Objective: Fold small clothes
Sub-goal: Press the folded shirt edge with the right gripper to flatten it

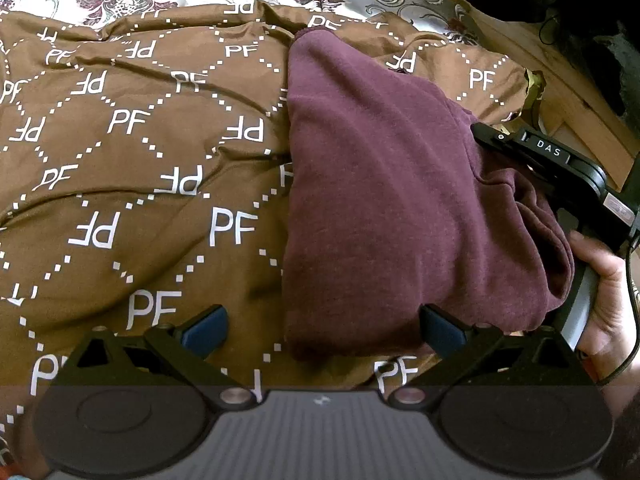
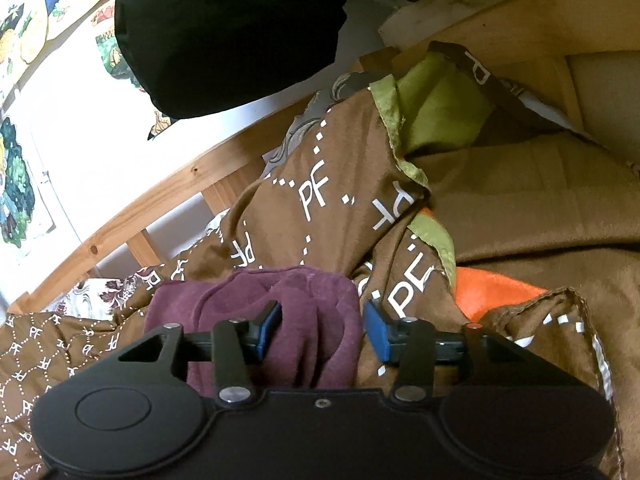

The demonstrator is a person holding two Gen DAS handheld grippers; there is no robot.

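Observation:
A maroon garment (image 1: 380,184) lies folded in a thick stack on the brown "PF" bedcover (image 1: 132,200), right of the middle. My left gripper (image 1: 324,332) hovers open and wide over the garment's near edge. Its right pad is at the cloth and its left pad is over the bedcover. My right gripper (image 2: 322,332) is at the garment's right side, where bunched folds of the maroon garment (image 2: 304,312) sit between its blue pads. The jaws stand apart and the right pad is clear of the cloth. In the left wrist view a hand (image 1: 604,292) holds that right gripper's body (image 1: 548,152).
A wooden bed frame (image 2: 132,204) runs along the far side, with a floral sheet (image 1: 120,0) under the bedcover. The bedcover's corner is turned back, showing green lining (image 2: 436,108) and an orange cloth (image 2: 488,292). A black bag (image 2: 228,32) hangs above the frame.

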